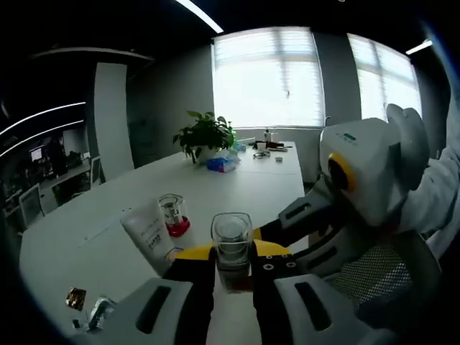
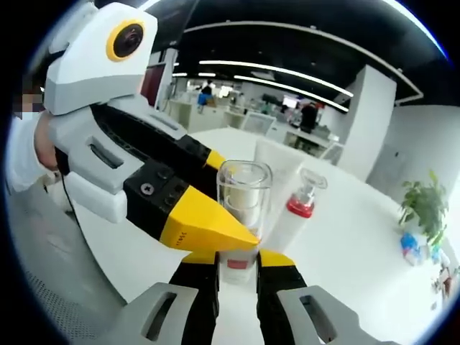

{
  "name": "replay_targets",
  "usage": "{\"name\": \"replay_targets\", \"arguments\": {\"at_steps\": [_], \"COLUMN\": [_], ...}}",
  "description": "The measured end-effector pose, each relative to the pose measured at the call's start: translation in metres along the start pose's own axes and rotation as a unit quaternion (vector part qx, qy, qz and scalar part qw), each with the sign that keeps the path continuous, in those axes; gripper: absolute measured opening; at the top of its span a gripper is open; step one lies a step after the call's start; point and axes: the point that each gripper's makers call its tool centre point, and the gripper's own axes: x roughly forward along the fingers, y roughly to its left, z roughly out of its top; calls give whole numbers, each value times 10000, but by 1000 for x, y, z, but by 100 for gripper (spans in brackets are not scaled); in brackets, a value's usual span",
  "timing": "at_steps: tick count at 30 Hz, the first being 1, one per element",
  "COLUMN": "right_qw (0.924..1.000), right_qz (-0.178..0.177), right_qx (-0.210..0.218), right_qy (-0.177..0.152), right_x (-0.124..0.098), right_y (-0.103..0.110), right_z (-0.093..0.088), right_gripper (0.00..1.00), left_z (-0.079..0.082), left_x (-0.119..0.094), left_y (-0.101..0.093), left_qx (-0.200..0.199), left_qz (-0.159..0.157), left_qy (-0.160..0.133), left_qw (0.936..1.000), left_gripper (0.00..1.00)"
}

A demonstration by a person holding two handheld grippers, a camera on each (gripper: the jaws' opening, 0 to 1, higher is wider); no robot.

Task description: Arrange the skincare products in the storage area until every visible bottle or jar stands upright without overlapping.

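Observation:
A clear glass jar (image 1: 231, 241) with a see-through lid stands upright between the yellow-tipped jaws of my left gripper (image 1: 233, 267), which is shut on it. My right gripper (image 1: 267, 231) reaches in from the right and touches the same jar. In the right gripper view the jar (image 2: 244, 188) rises above my right gripper (image 2: 237, 264), shut on its red-labelled base, while the left gripper (image 2: 205, 221) clamps it from the left. Behind it stand a white tube (image 1: 147, 231) (image 2: 275, 164) and a pump bottle with a red collar (image 1: 174, 214) (image 2: 297, 205).
The white table (image 1: 237, 180) runs away toward a potted plant (image 1: 206, 135) and a blue packet (image 1: 221, 164) at its far end. Small shiny items (image 1: 88, 307) lie near the front left edge. A person's sleeve (image 1: 438, 190) is at the right. Office desks fill the background.

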Motion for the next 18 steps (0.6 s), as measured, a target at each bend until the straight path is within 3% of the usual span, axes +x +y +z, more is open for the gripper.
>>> {"name": "replay_targets", "arguments": {"at_steps": [13, 18], "right_qw": [9992, 9986], "right_qz": [-26, -92], "right_qx": [-163, -318], "right_qy": [368, 404], "right_x": [24, 32], "right_y": [-14, -22], "right_z": [-16, -19], "right_gripper": [9, 9], "left_z": [6, 3], "left_x": [1, 10], "left_y": [11, 21], "left_qx": [-310, -358], "left_qz": [-6, -49], "left_qy": [-340, -255], "left_qw": [9989, 9990], "left_gripper": [18, 16]}}
